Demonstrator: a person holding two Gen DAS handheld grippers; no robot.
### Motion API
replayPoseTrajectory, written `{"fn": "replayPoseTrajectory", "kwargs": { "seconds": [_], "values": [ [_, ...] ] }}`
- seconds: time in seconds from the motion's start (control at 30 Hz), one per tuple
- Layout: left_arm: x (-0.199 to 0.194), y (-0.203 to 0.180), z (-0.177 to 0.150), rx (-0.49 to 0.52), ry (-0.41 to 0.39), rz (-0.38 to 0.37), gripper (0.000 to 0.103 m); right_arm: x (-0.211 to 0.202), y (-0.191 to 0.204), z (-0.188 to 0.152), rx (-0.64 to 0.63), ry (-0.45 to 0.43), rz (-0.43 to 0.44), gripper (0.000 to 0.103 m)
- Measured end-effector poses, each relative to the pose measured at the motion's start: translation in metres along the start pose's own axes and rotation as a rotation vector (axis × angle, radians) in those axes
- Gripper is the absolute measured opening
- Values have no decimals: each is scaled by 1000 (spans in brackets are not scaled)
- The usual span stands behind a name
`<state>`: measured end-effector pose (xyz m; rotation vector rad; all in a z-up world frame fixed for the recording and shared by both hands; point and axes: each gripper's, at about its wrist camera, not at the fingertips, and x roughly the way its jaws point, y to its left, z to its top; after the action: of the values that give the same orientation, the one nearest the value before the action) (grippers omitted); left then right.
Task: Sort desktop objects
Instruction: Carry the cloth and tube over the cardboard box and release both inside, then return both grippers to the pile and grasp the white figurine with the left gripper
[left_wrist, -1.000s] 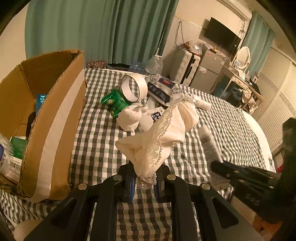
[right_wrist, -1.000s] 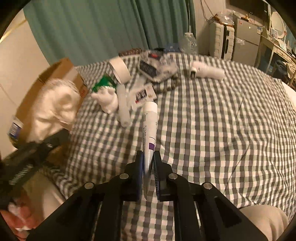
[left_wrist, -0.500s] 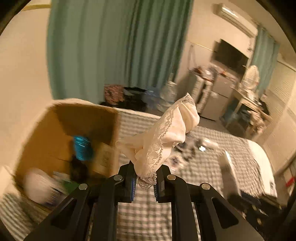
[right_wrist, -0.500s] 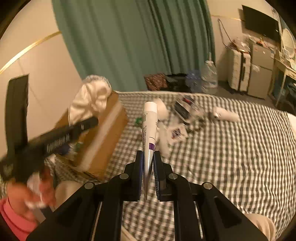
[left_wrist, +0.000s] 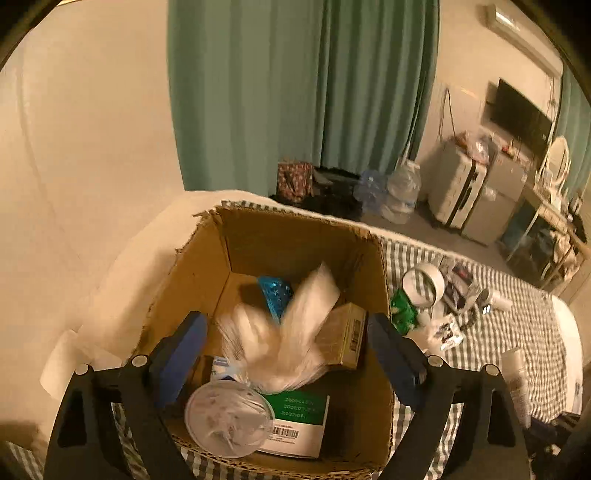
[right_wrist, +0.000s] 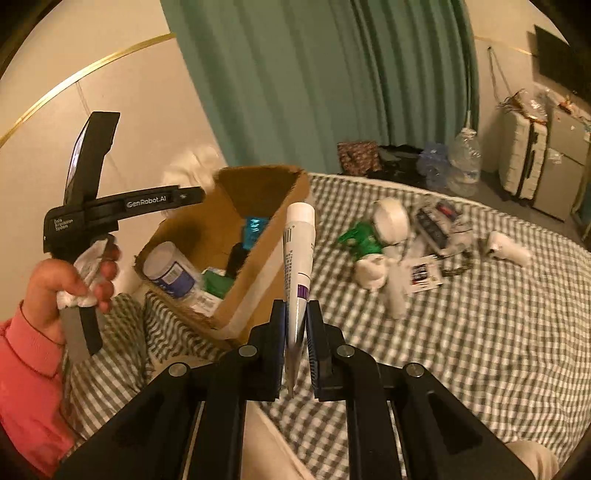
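Far left, right-wrist view: hand (right_wrist: 70, 284) in a pink sleeve (right_wrist: 26, 365), gripping the handle of the left gripper (left_wrist: 284, 347) over the open cardboard box (left_wrist: 207, 266). Jaws opening, spread wide above the box, nothing pressed between the blue pads (left_wrist: 184, 339). White lace cloth (left_wrist: 284, 343), blurred, loose between the parted jaws and clear of both, over the box contents. Inside the box: clear round lid (left_wrist: 229, 417) nearest the camera, green-and-white carton (left_wrist: 299, 424) beside it, tan carton (left_wrist: 343, 332) against the right wall, blue packet (left_wrist: 275, 295) toward the back. Box standing on the checked bedspread (right_wrist: 480, 332).

Centre, right-wrist view: right gripper (right_wrist: 295, 332) nearly closed, clamped on the flattened tail of a white tube (right_wrist: 298, 258), cap end up and pointing away, purple band just above the pads. Tube held in the air, in front of the box's near corner.

Right of the box, on the bedspread: green packet (right_wrist: 358, 240), roll of white tape (right_wrist: 391, 221) just behind it, small white figure (right_wrist: 371, 273) in front, printed card (right_wrist: 423, 277), dark wrapped pack (right_wrist: 439, 221), white bottle (right_wrist: 506, 251) lying on its side farthest right. Green curtain (right_wrist: 314, 92) behind, white suitcase (right_wrist: 524, 162) at the wall.
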<state>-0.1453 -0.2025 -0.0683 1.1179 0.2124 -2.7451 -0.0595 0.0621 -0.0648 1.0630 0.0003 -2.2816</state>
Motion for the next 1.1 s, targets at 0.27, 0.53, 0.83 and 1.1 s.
{"fn": "replayPoseTrajectory", "kwargs": {
  "seconds": [0.27,0.53,0.83,1.1],
  "values": [
    [-19,38,-3,-87,6,48,98,39,44,35,-87,29,99,11],
    [-43,55,-17,-109,-31,131,102,83,78,84,-128,-50,82,38],
    [-43,40,-26,-93,-33,112,103,36,25,87,-10,-203,27,73],
    [-32,-65,-54,54,16,-19,103,-21,-94,46,196,-221,-183,80]
  ]
}}
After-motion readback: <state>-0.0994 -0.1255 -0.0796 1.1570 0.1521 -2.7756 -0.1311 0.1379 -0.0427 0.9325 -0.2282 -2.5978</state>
